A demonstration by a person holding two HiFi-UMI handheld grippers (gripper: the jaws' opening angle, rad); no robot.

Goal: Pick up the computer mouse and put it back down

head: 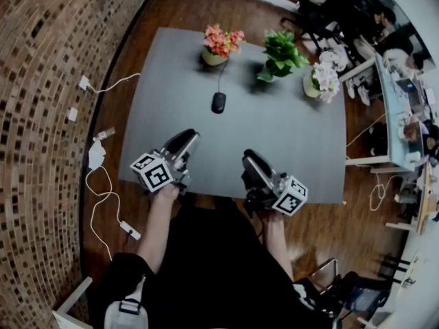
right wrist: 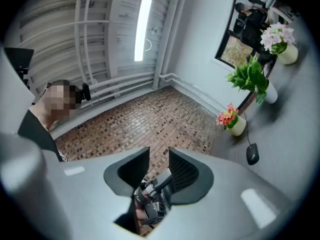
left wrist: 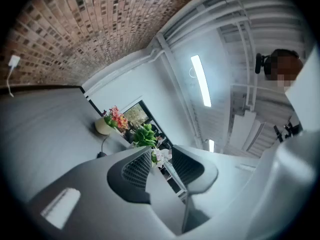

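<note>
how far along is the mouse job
Nothing shows as done: the mouse lies on the table, far from both grippers. In hand: nothing; the left gripper and right gripper sit empty at the near edge. Left, it seems: reach, lift, set down.

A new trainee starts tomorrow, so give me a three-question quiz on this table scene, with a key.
1. True or false: the mouse lies on the table.
2. How many potted plants stand on the table?
3. Fill in: the nearest plant to the mouse has ___ flowers.
Key: 1 true; 2 three; 3 pink.
</note>
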